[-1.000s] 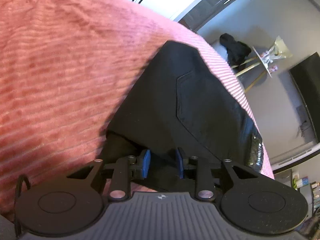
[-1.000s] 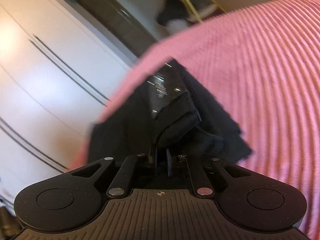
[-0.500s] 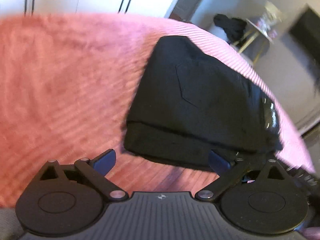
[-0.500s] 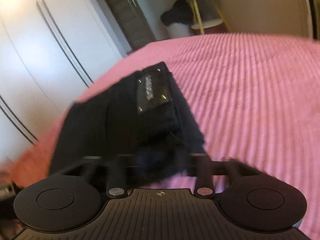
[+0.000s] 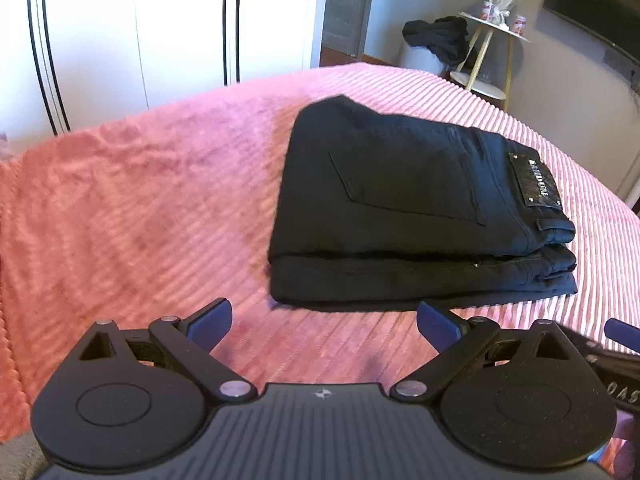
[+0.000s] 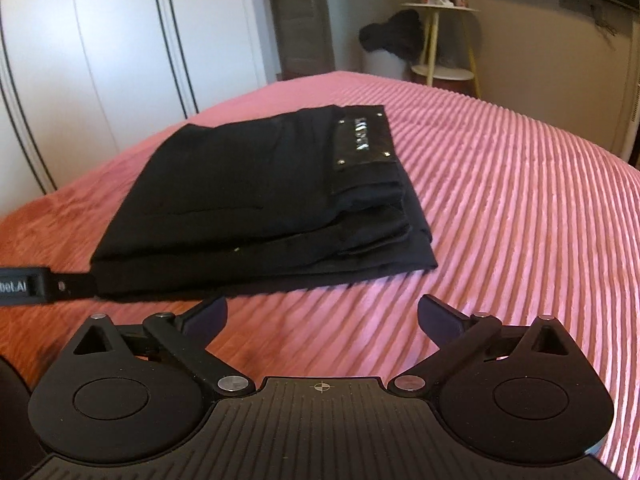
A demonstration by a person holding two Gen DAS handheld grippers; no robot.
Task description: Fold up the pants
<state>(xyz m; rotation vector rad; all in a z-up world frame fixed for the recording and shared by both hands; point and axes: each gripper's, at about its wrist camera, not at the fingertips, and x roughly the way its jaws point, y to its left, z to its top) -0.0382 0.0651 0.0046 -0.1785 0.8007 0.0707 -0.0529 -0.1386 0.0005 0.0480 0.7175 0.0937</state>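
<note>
Holding both tongs spread wide, I have nothing between the blue pads: my left tongs [image 5: 324,320] hang empty just short of the near edge of the pants [image 5: 404,208], and my right tongs [image 6: 322,318] are opening, likewise bare. The black pants lie at twelve o'clock from each of them, a neat stacked bundle on the pink ribbed bedspread [image 5: 140,208], pocket and shiny waistband label [image 6: 362,142] on top. By my reckoning the fold is finished, so the care now lies in backing away cleanly, lifting clear without snagging the bottom layer that juts out at the near edge. Beyond, at one o'clock, stands a small side table [image 6: 440,40] with dark clothes heaped beside it.
</note>
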